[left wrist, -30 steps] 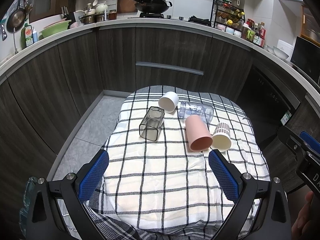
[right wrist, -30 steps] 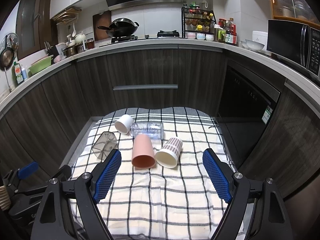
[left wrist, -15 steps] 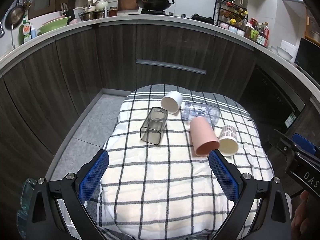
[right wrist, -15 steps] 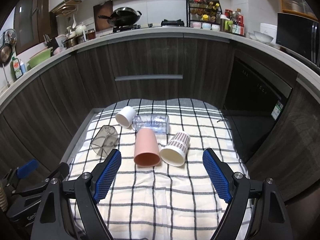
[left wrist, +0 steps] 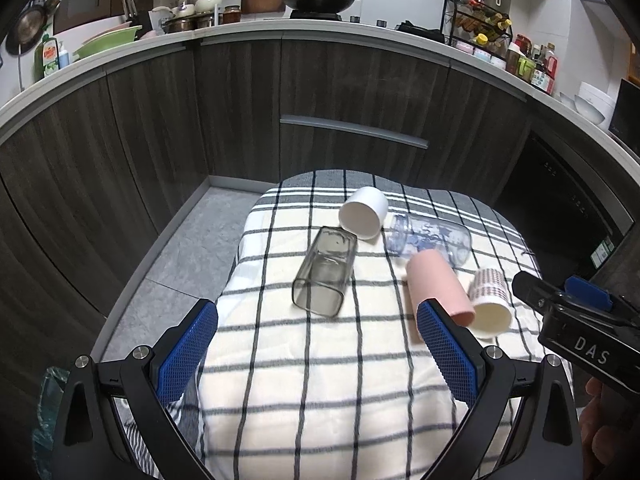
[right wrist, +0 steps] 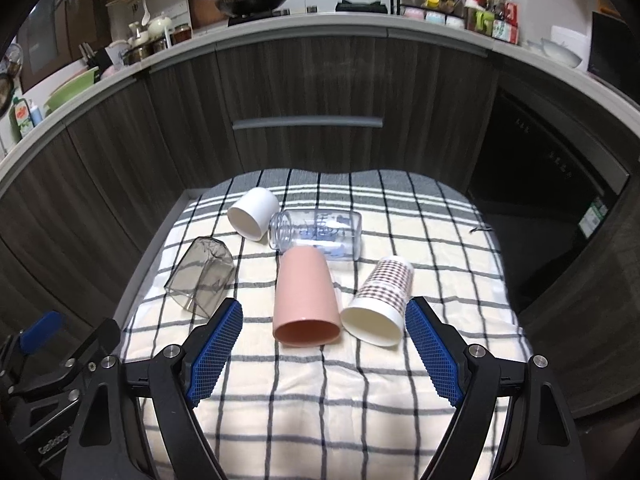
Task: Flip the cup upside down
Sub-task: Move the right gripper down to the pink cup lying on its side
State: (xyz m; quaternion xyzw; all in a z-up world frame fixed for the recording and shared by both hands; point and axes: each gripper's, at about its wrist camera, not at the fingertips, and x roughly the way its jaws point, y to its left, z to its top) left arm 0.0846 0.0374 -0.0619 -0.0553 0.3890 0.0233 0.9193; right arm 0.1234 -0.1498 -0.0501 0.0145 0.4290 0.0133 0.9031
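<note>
Several cups lie on their sides on a checked cloth (right wrist: 320, 392). A pink cup (right wrist: 306, 298) (left wrist: 438, 286) and a checker-patterned cup (right wrist: 380, 300) (left wrist: 490, 300) lie nearest, mouths toward me. A white cup (right wrist: 253, 219) (left wrist: 364, 218), a clear printed glass (right wrist: 316, 234) (left wrist: 430, 240) and a smoky square glass (right wrist: 202, 278) (left wrist: 324, 272) lie behind and left. My right gripper (right wrist: 324, 346) is open, just before the pink and patterned cups. My left gripper (left wrist: 316, 350) is open and empty, short of the smoky glass.
Dark curved kitchen cabinets (right wrist: 304, 92) stand behind the cloth-covered table. A grey floor strip (left wrist: 180, 248) shows at the left. The right gripper's body (left wrist: 580, 328) shows at the right of the left wrist view.
Both grippers have moved forward and lower toward the cups, which now look larger. No cup has moved. Both grippers stay open.
</note>
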